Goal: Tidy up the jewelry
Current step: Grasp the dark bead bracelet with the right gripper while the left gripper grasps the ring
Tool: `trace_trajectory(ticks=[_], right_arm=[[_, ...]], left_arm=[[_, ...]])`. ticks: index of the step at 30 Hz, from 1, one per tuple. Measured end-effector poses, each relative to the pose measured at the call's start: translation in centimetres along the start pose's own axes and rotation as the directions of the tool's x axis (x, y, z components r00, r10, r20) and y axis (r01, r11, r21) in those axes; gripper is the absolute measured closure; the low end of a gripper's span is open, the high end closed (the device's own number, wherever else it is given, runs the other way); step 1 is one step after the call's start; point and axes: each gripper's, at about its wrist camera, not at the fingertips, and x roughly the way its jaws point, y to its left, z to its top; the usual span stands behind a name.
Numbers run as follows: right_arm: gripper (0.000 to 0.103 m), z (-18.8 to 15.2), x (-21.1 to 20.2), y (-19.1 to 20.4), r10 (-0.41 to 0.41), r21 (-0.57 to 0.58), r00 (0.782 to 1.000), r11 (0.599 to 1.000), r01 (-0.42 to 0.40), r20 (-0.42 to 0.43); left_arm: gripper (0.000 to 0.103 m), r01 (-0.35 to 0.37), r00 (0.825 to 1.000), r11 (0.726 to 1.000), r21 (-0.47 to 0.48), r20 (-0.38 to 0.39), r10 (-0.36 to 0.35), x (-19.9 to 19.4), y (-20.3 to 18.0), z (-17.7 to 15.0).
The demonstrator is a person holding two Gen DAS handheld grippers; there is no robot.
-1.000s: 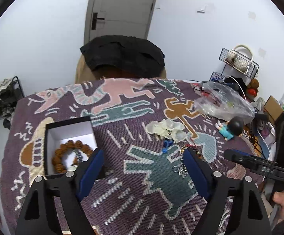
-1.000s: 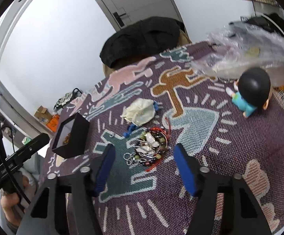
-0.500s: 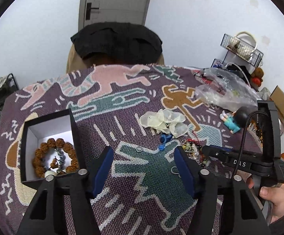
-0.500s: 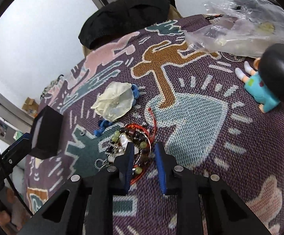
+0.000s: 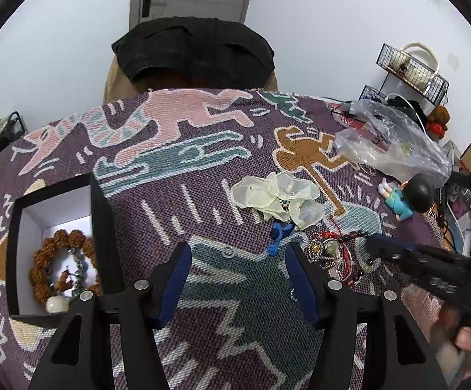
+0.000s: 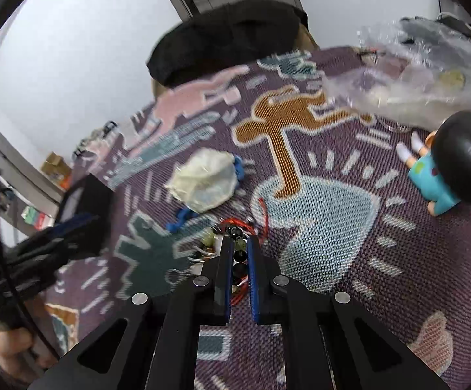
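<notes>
A tangle of jewelry (image 5: 333,253) with red cords, beads and chains lies on the patterned cloth. My right gripper (image 6: 239,240) is shut on a string of dark beads (image 6: 240,269) in that pile (image 6: 235,224); in the left wrist view its tip (image 5: 376,247) rests at the pile's right edge. A black box (image 5: 100,227) with a white inside sits at the left and holds a brown bead bracelet (image 5: 63,240). My left gripper (image 5: 237,260) hovers over bare cloth between box and pile, its jaws closing with only a small ring (image 5: 227,253) on the cloth between them.
Pale gauze pouches (image 5: 277,198) and a small blue piece (image 5: 279,234) lie just beyond the pile. A doll figure (image 5: 407,195) and a clear plastic bag (image 5: 391,149) sit at the right. A chair draped in black cloth (image 5: 193,52) stands behind the table.
The right gripper's jaws came together on the beads in the pile. The left gripper sank forward over the cloth and its jaws narrowed; the box now looks nearer.
</notes>
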Motion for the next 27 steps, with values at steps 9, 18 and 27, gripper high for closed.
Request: trace_trajectory(ticks=[9, 18, 27], right_arm=[[0.094, 0.9, -4.3, 0.2, 0.082, -0.004, 0.992, 0.997, -0.082, 0.092], [0.094, 1.4, -7.6, -0.5, 0.122, 0.003, 0.980, 0.992, -0.124, 0.160], [0.094, 1.9, -10.1, -0.1, 0.136, -0.016, 0.968, 0.991, -0.135, 0.211]], left_arm=[[0.050, -0.050, 0.996, 0.999, 0.003, -0.074, 0.050, 3.4, -0.2, 0.3], [0.057, -0.102, 0.988, 0.995, 0.017, -0.114, 0.104, 6.2, -0.1, 0.2], [0.095, -0.125, 0.986, 0.991, 0.053, -0.107, 0.130, 6.1, -0.3, 0.1]])
